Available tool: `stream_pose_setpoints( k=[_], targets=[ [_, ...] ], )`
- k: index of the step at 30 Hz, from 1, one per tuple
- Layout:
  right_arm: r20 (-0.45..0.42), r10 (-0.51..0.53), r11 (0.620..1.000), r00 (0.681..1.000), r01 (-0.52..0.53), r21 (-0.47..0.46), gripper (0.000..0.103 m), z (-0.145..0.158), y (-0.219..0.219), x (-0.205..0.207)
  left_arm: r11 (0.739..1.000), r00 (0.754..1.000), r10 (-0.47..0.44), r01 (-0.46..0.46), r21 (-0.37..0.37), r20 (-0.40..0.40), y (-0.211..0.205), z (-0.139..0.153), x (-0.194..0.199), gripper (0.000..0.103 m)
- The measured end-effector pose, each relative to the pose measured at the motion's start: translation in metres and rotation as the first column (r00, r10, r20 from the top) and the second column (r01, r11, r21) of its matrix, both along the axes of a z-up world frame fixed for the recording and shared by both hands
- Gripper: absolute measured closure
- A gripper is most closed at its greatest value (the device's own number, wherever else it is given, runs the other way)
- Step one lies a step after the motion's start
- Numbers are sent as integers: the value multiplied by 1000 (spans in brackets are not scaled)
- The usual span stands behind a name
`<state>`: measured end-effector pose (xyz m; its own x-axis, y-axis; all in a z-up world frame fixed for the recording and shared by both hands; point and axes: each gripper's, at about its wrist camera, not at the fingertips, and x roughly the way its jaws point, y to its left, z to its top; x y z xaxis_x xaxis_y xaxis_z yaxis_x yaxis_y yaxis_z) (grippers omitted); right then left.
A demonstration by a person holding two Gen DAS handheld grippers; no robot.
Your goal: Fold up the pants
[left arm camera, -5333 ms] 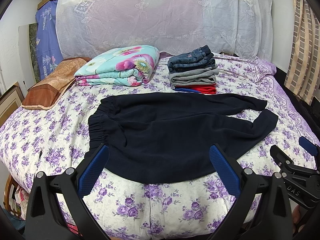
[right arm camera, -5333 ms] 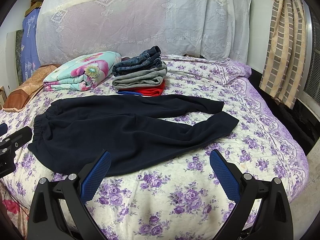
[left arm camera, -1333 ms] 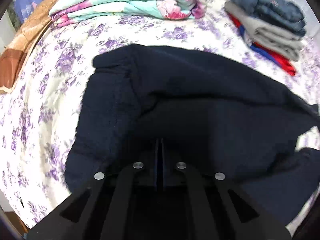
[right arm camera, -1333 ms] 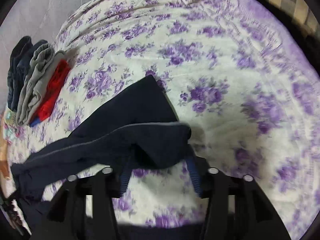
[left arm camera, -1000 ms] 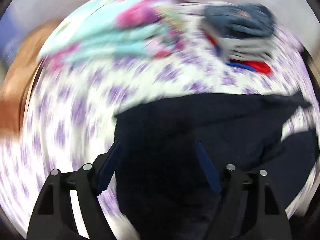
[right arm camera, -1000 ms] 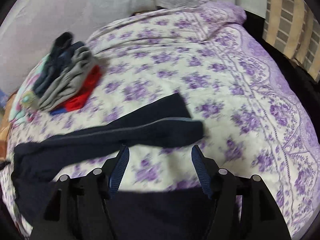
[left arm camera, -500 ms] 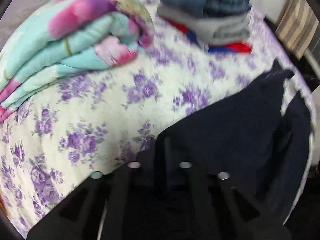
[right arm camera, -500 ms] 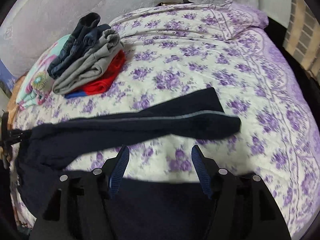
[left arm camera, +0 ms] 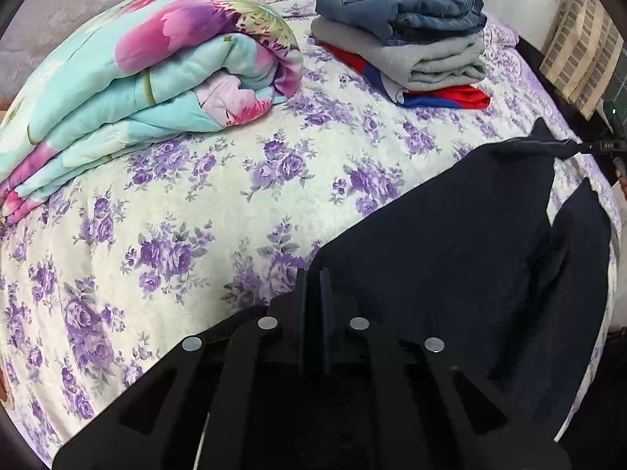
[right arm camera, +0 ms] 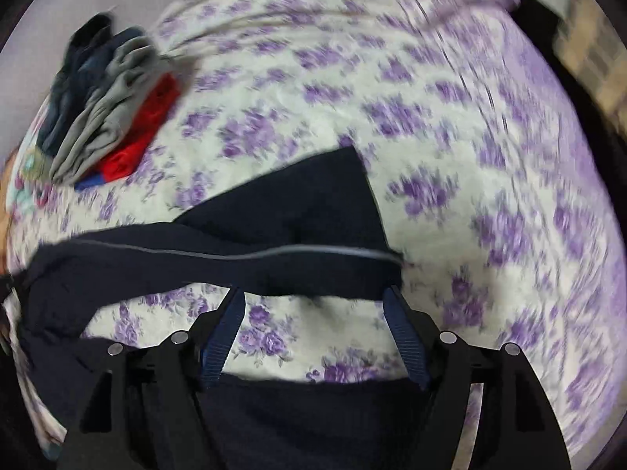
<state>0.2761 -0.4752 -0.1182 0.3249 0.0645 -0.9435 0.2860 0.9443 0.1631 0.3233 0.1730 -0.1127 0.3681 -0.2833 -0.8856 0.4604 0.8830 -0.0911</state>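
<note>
The dark navy pants [left arm camera: 462, 243] hang and drape over the purple-flowered bed [left arm camera: 203, 203]. My left gripper [left arm camera: 311, 286] is shut on the pants' waist end and holds it lifted. In the right wrist view the pants [right arm camera: 274, 235] lie with one leg folded over the other, cuffs ahead of me. My right gripper [right arm camera: 313, 313] is open, its blue pads [right arm camera: 403, 333] just short of the near leg's cuff, holding nothing. The right gripper also shows at the far right edge of the left wrist view [left arm camera: 603, 145], by a pulled-up point of cloth.
A folded floral quilt [left arm camera: 149, 66] lies at the back left. A stack of folded clothes [left arm camera: 411, 35], jeans over grey over red, sits at the back middle and shows in the right wrist view [right arm camera: 102, 109]. A striped curtain [left arm camera: 580, 43] hangs right of the bed.
My left gripper shut on the waist and lifted it toward the right. My right gripper let go of the leg cuff earlier and has now dropped closer to it, still open.
</note>
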Motion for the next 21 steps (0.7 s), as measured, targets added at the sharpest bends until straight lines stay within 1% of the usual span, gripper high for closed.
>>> stream_pose_setpoints(
  k=[1,3,4,5,6,7,9,10,11,12,13,14,15,16,18,19,21],
  targets=[
    [13,-15,1000,1000,14,20,29,1,-4,-1,1000,1000,2,-2,8,0,-1,0,0,98],
    [48,-7,1000,999,6,14,29,4,-4,-1,1000,1000,5,-5,18,0,-3,0,-1,98],
    [57,0,1000,998,1,-21,28,4,-4,0,1000,1000,4,-4,20,1,-3,1,-2,98],
    [52,9,997,999,-5,-78,27,3,-4,1,1000,1000,3,-3,22,2,-3,1,-3,98],
    [40,12,994,999,-8,-113,26,0,-5,2,1000,1000,2,-2,22,0,-3,1,-4,98],
    [31,12,993,999,-8,-122,26,-2,-9,3,1000,1000,2,-2,22,-2,-3,1,-5,98],
    [30,14,998,999,-12,-69,26,-9,-17,4,1000,1000,2,-2,25,-2,-4,1,-6,98],
    [55,19,1000,998,-19,5,28,-14,-21,4,1000,1000,3,-3,27,-3,-5,1,-6,98],
    [77,22,999,997,-25,46,40,-16,-21,4,999,1000,7,-7,32,-2,-6,0,-6,98],
    [95,12,996,995,-20,84,96,-17,-20,4,999,1000,12,-12,38,0,-7,0,-6,98],
    [104,-5,995,995,-6,102,97,-15,-20,6,999,1000,15,-16,45,6,-9,0,-8,98],
    [143,-31,994,989,16,105,97,-4,-19,8,998,999,20,-21,60,25,-12,0,-11,98],
    [185,-38,996,982,22,84,97,11,-16,14,998,999,26,-28,63,37,-13,0,-11,98],
    [208,-39,997,977,25,72,97,22,-14,20,997,998,38,-41,63,48,-12,0,-11,98],
    [242,-67,997,968,55,53,97,48,-16,52,995,996,76,-80,61,55,-9,-3,-6,98],
    [242,-72,997,968,65,36,97,54,-17,66,994,995,88,-91,64,53,-9,-5,-3,98],
    [233,-82,996,969,85,1,97,60,-19,105,987,990,124,-130,97,69,-11,-11,5,98]
  ],
)
